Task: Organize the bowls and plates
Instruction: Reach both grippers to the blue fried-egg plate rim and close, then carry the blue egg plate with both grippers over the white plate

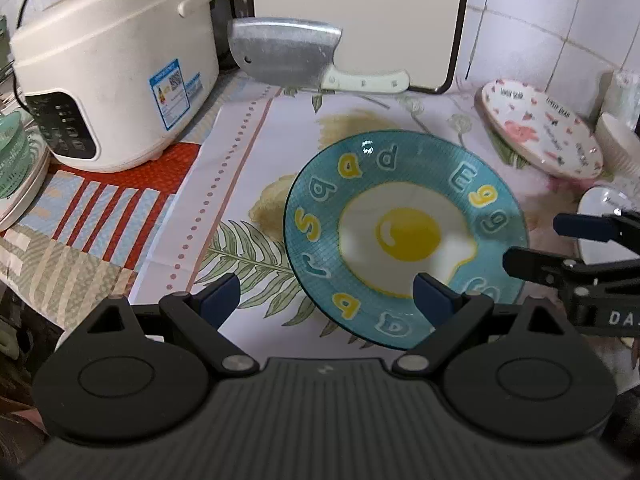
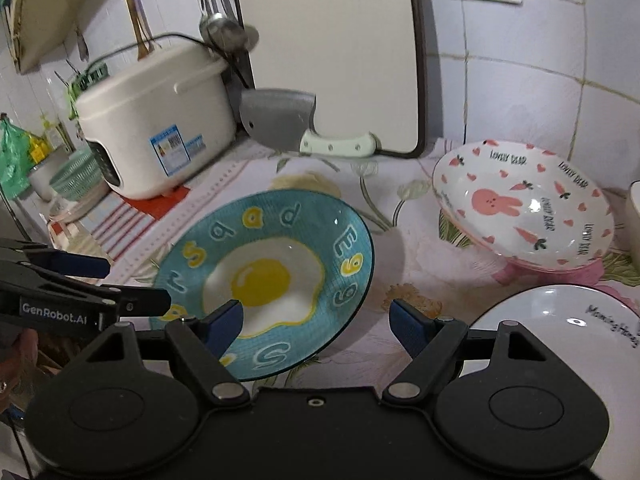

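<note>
A teal plate with a fried-egg picture (image 1: 404, 236) lies on the flowered cloth; it also shows in the right wrist view (image 2: 272, 276). My left gripper (image 1: 326, 298) is open, just above its near left rim. My right gripper (image 2: 316, 322) is open over the plate's near right rim, and shows from the side in the left wrist view (image 1: 532, 244). A pink-footed rabbit bowl (image 2: 524, 208) stands behind on the right, also in the left wrist view (image 1: 540, 132). A white plate with writing (image 2: 568, 320) lies at the near right.
A white rice cooker (image 1: 116, 72) stands at the back left. A cleaver (image 1: 296, 58) leans on a white cutting board (image 2: 328, 48) by the tiled wall. Green-patterned dishes (image 1: 16, 160) are stacked at the far left. A white cup (image 1: 618, 140) stands at the right.
</note>
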Demonstrator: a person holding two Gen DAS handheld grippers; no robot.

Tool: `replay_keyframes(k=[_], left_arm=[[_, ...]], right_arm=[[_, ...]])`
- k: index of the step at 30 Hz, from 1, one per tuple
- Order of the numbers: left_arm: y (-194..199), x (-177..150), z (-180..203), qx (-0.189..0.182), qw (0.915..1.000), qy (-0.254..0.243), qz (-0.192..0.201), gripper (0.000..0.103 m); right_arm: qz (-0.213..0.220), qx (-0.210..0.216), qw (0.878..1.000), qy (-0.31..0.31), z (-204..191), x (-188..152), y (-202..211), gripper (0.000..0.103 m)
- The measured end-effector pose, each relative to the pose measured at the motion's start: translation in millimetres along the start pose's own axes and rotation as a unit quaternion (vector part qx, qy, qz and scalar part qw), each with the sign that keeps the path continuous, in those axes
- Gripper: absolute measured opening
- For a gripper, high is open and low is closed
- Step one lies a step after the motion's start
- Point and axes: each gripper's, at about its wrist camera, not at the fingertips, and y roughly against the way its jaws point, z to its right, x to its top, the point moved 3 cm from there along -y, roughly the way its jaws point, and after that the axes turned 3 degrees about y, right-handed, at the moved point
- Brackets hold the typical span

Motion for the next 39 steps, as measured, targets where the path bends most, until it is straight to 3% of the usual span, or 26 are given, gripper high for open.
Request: replay_keyframes(k=[5, 12, 16, 21, 22, 23, 26, 31, 35, 39], left_arm=[[-15.7, -1.6, -1.1, 0.025, 0.9997, -0.008, 0.0, 0.094], [-32.2, -3.8, -5.3, 0.012, 0.9997, 0.013, -0.017, 0.09], [-40.3, -4.1, -5.7, -0.018, 0.9978, 0.037, -0.051, 0.068], [-39.4, -1.0, -2.9, -0.049, 0.9953, 0.061, -0.057, 0.044], [-39.1, -0.9, -1.4, -0.055, 0.9949, 0.062, -0.057, 0.039], [-39.3, -0.5, -0.7, -0.053, 0.9949, 0.065, -0.057, 0.039], [-39.3, -0.6, -1.4, -0.052, 0.9943, 0.075, -0.056, 0.037], [-39.2, -2.1, -2.2, -0.051, 0.9939, 0.087, -0.046, 0.037], [-37.5, -2.7, 0.8, -0.043, 0.9944, 0.086, -0.044, 0.036], [-31.5, -2.3, 2.4, -0.047, 0.9939, 0.088, -0.048, 0.036]], right_arm=[[-0.021, -0.006, 1.0, -0.007, 0.3, 0.5, -21.1, 0.082], [-0.029, -0.008, 0.999, -0.03, 4.0, -1.4, -33.4, 0.082], [-0.033, -0.002, 0.998, -0.05, 9.1, -5.1, -39.4, 0.079], [-0.024, -0.007, 0.999, -0.025, 4.7, -6.2, -40.1, 0.072], [-0.02, -0.007, 1.0, -0.018, 4.2, -5.8, -39.6, 0.064], [-0.025, 0.0, 1.0, -0.014, 3.5, -5.8, -41.2, 0.057], [-0.021, 0.006, 1.0, -0.021, 4.8, -4.2, -44.3, 0.048], [-0.006, -0.006, 1.0, -0.024, 5.9, -4.4, -47.5, 0.041], [-0.011, 0.008, 0.998, -0.064, 18.7, -3.2, -45.5, 0.026], [-0.017, 0.012, 0.998, -0.067, 17.8, -2.2, -38.3, 0.024]])
